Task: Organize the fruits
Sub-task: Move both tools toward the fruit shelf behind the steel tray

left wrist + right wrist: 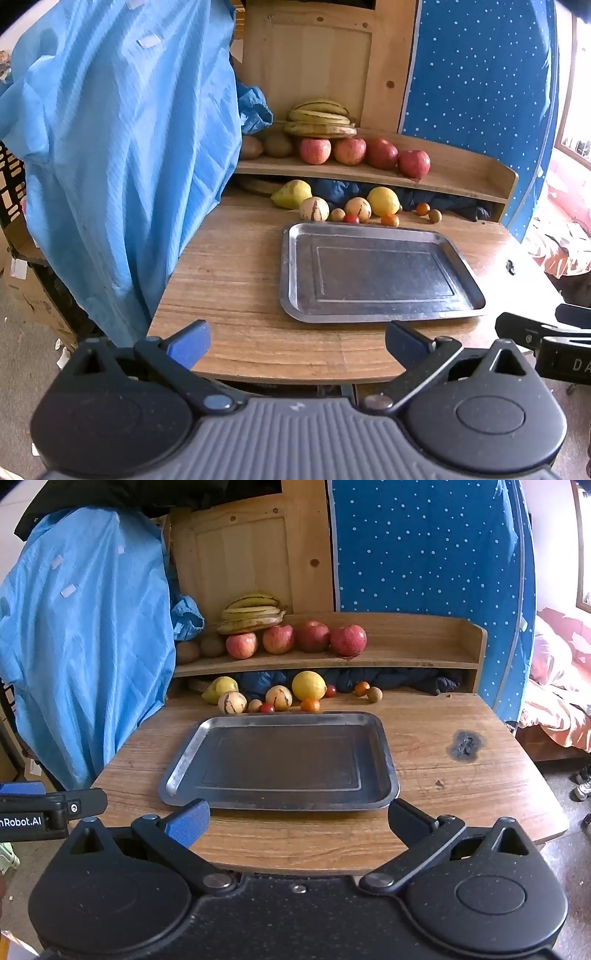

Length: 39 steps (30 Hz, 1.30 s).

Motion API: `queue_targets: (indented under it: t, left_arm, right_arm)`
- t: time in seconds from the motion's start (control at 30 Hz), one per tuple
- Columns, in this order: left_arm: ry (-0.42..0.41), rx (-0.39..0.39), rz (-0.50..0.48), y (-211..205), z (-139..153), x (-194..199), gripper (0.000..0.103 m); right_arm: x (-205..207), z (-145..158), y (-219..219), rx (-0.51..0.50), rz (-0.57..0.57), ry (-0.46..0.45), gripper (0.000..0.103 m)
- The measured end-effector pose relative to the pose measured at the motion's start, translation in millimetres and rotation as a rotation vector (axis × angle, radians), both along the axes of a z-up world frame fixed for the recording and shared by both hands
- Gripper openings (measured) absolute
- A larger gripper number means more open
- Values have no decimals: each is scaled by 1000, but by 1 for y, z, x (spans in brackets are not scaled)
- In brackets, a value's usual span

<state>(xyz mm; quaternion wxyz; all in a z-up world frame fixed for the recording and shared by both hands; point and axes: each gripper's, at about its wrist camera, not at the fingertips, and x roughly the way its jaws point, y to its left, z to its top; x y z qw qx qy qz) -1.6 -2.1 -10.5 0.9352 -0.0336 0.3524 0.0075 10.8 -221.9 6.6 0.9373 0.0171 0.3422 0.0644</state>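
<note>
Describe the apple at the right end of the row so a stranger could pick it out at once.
Find the raised wooden shelf at the back of the table, behind the metal tray. Four apples sit along it below the bananas. The one wanted, the rightmost apple, is deep red with bare shelf on its right.

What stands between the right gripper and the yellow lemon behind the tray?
Only the metal tray itself. It lies flat on the table between the open right gripper and the lemon, and holds nothing. A small orange fruit sits just in front of the lemon, at the tray's far rim.
</note>
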Motion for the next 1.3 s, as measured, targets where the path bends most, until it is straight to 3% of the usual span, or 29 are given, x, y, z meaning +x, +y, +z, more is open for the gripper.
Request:
queue_targets:
  t: [1.3]
  left_arm:
    - [88,-8,24,-11,-9,29,102]
  right_arm:
    - [26,-12,-9,2,22,68,102]
